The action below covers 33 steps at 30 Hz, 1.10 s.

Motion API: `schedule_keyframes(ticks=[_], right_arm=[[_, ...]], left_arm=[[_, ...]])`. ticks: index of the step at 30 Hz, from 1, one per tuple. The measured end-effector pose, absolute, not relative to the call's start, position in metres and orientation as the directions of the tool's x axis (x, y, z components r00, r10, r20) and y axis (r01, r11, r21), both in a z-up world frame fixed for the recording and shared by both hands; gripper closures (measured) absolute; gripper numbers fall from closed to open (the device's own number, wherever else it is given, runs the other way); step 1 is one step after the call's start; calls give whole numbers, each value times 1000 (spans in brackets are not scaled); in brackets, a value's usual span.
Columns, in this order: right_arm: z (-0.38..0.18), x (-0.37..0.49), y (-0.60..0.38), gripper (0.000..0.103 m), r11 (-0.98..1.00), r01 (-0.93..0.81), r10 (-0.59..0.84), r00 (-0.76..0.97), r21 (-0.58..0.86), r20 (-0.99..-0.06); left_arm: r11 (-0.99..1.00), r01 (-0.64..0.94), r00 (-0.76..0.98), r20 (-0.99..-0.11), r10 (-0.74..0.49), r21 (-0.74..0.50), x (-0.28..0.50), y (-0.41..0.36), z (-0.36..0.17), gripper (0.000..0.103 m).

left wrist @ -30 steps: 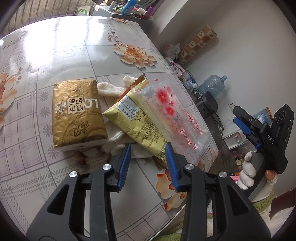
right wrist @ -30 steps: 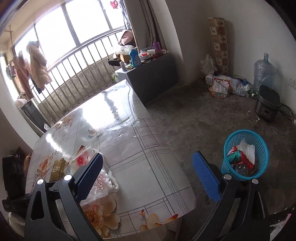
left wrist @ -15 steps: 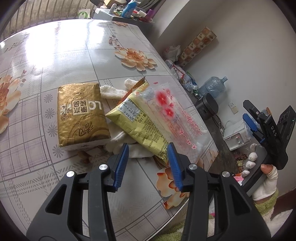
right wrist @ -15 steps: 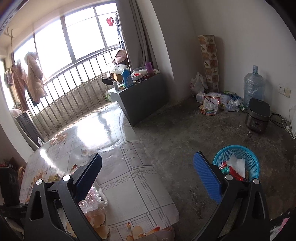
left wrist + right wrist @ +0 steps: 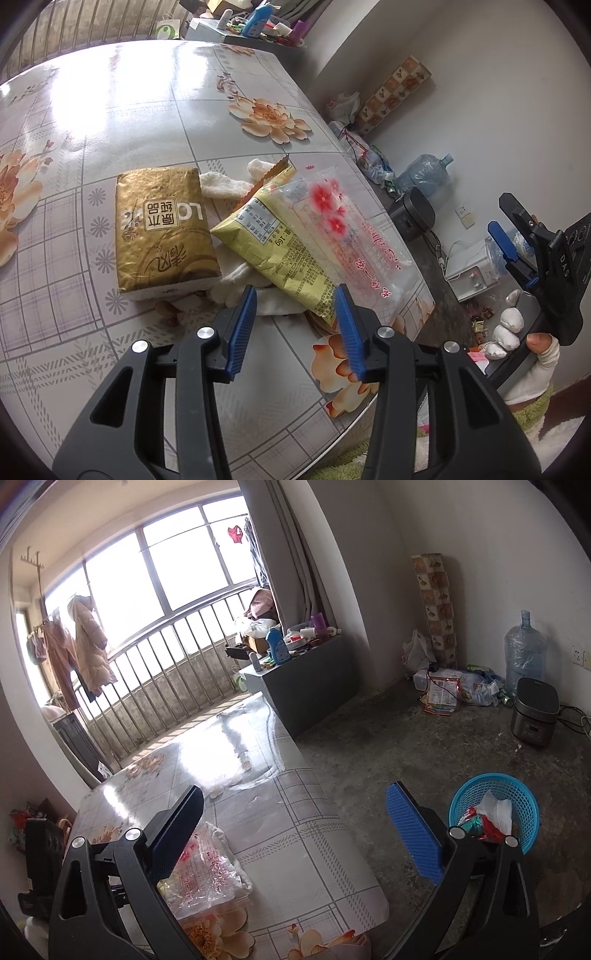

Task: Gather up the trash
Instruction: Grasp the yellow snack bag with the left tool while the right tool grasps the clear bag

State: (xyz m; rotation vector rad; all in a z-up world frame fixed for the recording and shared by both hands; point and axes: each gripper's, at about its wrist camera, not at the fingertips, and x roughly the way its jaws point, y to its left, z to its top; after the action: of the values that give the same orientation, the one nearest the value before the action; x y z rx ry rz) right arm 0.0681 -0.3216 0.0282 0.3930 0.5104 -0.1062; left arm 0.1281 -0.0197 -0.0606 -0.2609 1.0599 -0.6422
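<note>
Trash lies heaped near the table's [image 5: 155,110] right edge: our left gripper [image 5: 295,328] hovers open just before the yellow wrapper [image 5: 280,254]; our right gripper [image 5: 295,834] gapes empty.

Daylight floods in through a large window [image 5: 147,576], blown out to plain white. It throws a broad white glare across the glossy table [image 5: 110,85], washing out its pattern. Both views are sharp but strongly bowed by the fisheye lens, with dark rounded corners. The walls look evenly and softly lit, with faint shadows.
</note>
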Motion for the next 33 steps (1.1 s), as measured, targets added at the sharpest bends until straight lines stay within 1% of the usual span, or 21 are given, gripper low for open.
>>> schedule_keyframes(ticks=[2,3,5,6,7,8,10,13,15,20,23,25,28,31,32,33], right_arm=[[27,67,-319,17,923,162,37,866,348,-500],[26,66,-318,19,923,145,58,862,355,-504],[22,67,-316,34,920,116,103,849,374,-518],[20,69,-315,37,917,107,123,841,384,-527],[16,71,-313,44,914,90,151,830,396,-537],[13,74,-309,48,911,67,185,816,408,-548],[7,82,-300,54,908,24,241,785,417,-570],[-2,93,-278,58,914,-51,305,739,402,-600],[-9,101,-266,63,912,-88,342,705,402,-622],[-33,119,-247,78,911,-135,384,628,391,-677],[-45,124,-241,82,916,-137,379,600,377,-704],[-48,125,-241,83,914,-140,386,590,382,-709],[-51,126,-247,84,906,-143,403,585,399,-704],[-55,125,-253,85,892,-140,425,584,430,-692],[-56,125,-254,86,887,-138,433,584,442,-687],[-58,125,-256,86,881,-136,440,584,452,-682]], left_arm=[[789,365,333,-722,-607,-495,127,-19,-60,62],[787,368,335,-719,-609,-495,126,-19,-59,62],[785,373,339,-714,-612,-496,124,-18,-59,62],[784,375,341,-713,-613,-495,124,-18,-58,62],[784,375,342,-712,-613,-495,124,-18,-58,62],[784,374,342,-713,-613,-495,124,-17,-59,62],[788,368,344,-715,-608,-493,125,-18,-60,62],[793,360,347,-719,-603,-491,130,-18,-61,62],[798,349,343,-726,-596,-491,133,-20,-62,62],[811,341,337,-743,-578,-476,137,-25,-64,62],[806,344,336,-739,-584,-481,137,-26,-63,62],[788,349,332,-720,-609,-506,137,-25,-62,64],[732,372,334,-654,-679,-571,135,-21,-56,64],[639,390,325,-550,-769,-663,134,-15,-48,64],[625,388,321,-536,-781,-678,135,-15,-47,64],[630,382,319,-543,-777,-677,137,-17,-48,64]])
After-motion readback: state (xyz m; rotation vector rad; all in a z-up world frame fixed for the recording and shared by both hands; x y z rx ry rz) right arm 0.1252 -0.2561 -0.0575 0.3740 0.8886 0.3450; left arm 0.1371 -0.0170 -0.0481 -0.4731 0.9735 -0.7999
